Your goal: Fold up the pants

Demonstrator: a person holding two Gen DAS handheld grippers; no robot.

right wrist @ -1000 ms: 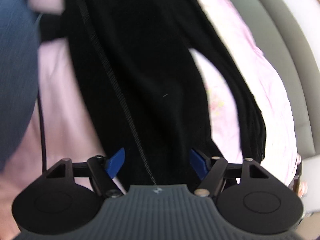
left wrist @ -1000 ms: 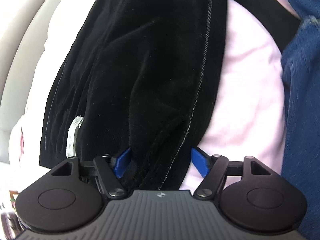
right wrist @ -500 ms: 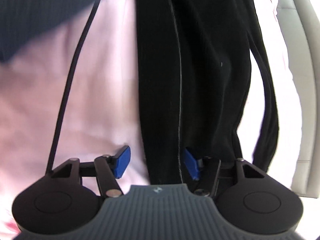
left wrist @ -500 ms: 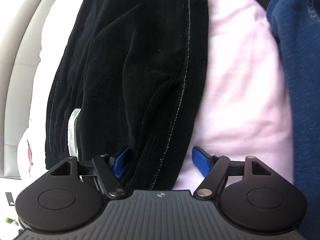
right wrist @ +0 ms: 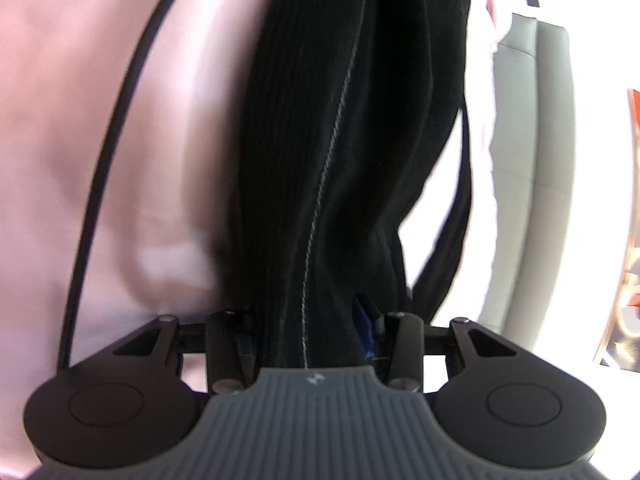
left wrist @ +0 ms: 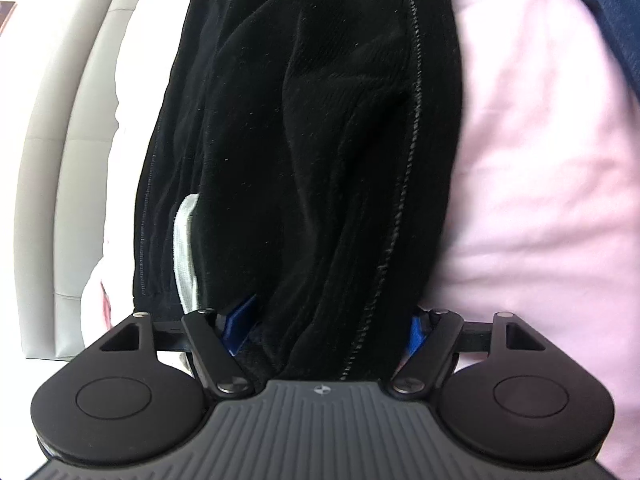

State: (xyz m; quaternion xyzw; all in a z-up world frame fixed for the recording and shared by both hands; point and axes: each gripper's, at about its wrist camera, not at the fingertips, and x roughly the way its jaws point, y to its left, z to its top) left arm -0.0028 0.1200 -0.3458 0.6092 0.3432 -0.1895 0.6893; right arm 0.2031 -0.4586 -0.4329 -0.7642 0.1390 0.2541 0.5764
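the right gripper (right wrist: 310,330) is closing its jaws, blue pads tight against a bunched fold of the black pants (right wrist: 344,128). the left gripper (left wrist: 328,324) is closing too but stands wide, pants between its pads, grip unclear. the pants stretch away over a pink sheet (left wrist: 536,184), beside a grey headboard (left wrist: 60,160).

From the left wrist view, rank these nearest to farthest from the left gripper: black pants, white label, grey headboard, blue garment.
Measured from the left gripper, whose jaws are closing with cloth between them:
1. Black pants, between the fingers.
2. White label, just left of the left finger.
3. Grey headboard, far left.
4. Blue garment, top right corner.
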